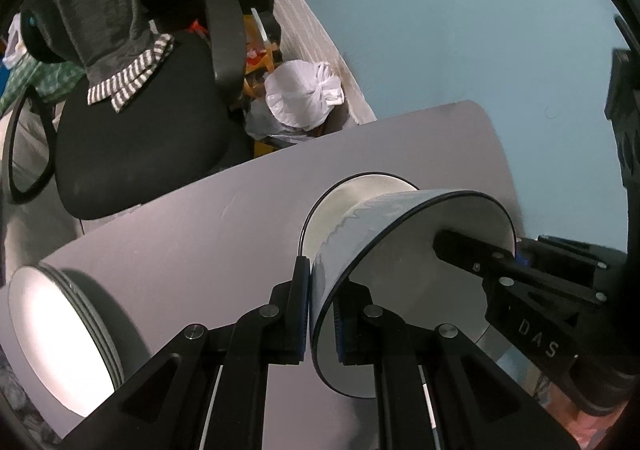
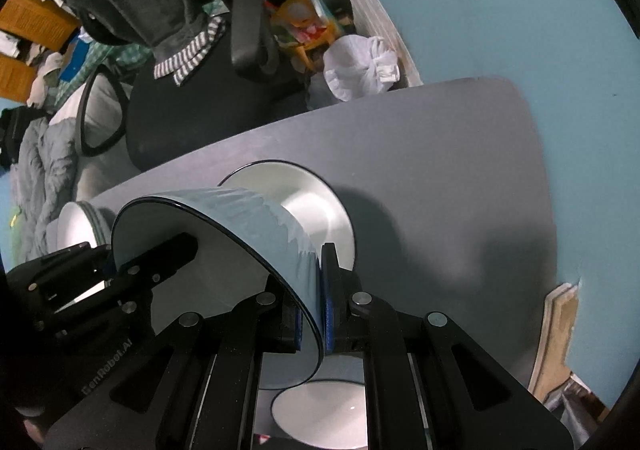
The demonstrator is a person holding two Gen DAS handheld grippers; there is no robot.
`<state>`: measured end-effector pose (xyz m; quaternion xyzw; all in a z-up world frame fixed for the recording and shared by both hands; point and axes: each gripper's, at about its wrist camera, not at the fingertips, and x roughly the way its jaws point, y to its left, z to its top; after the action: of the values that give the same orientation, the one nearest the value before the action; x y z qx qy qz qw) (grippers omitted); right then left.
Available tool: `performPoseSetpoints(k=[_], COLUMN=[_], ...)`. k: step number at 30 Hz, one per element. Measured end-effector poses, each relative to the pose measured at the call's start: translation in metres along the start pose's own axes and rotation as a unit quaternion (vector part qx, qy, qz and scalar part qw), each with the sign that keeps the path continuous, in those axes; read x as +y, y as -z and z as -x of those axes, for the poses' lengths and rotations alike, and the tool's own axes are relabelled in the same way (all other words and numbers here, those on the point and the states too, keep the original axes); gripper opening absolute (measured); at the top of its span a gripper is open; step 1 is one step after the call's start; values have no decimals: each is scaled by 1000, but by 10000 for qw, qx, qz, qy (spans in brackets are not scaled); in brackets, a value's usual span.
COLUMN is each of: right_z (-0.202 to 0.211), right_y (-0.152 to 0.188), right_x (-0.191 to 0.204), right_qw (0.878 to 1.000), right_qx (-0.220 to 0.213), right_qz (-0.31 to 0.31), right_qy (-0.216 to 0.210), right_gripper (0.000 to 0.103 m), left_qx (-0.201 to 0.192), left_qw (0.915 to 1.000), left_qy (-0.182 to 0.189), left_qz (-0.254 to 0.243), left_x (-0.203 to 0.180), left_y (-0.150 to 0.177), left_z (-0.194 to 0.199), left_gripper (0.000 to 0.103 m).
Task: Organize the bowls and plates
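Observation:
A pale blue bowl with a white inside and dark rim is held above the grey table by both grippers. My left gripper is shut on its rim on one side. My right gripper is shut on the opposite rim of the same bowl. The right gripper also shows in the left wrist view, one finger inside the bowl. Beyond the bowl a white plate with a dark rim lies on the table. A stack of white plates sits at the left.
Another white bowl sits under my right gripper near the table's front. A black office chair with grey clothes stands beyond the far table edge. A white plastic bag lies on the floor by the blue wall.

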<state>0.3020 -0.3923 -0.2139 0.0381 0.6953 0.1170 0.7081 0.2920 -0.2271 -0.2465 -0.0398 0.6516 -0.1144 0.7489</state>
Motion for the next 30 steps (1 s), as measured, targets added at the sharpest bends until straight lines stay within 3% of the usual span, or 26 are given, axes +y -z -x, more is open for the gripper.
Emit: performPoseSetpoints(k=[7,14,26,28,30], right_z=[-17,-20,-13,-7,-3], right_y=[-11,-13,-14,-14,-14], right_x=[-13,-18,-19,-18,-19], right_qw=[9996,9987,9985,9991,9993], right_qx=[252,440,510,400,310], right_qz=[-134,-232,-187,-142,-104], right_qy=[-59,-150,-80,82,201], right_gripper=[8,8,9,17,17], left_qx=[201,97,274,279,272], left_qw=[9996,9994,9989,9988,9987], left_qy=[-142,-308,-392,-393,-408], left_qz=[-133,-157,-13,45,100], left_x=[-5,-6,-1,-1,1], left_y=[-6,-10,-10,-10,-10], left_z=[-20,-19,-30,-29,-29], left_gripper=[10,10,13,16,16])
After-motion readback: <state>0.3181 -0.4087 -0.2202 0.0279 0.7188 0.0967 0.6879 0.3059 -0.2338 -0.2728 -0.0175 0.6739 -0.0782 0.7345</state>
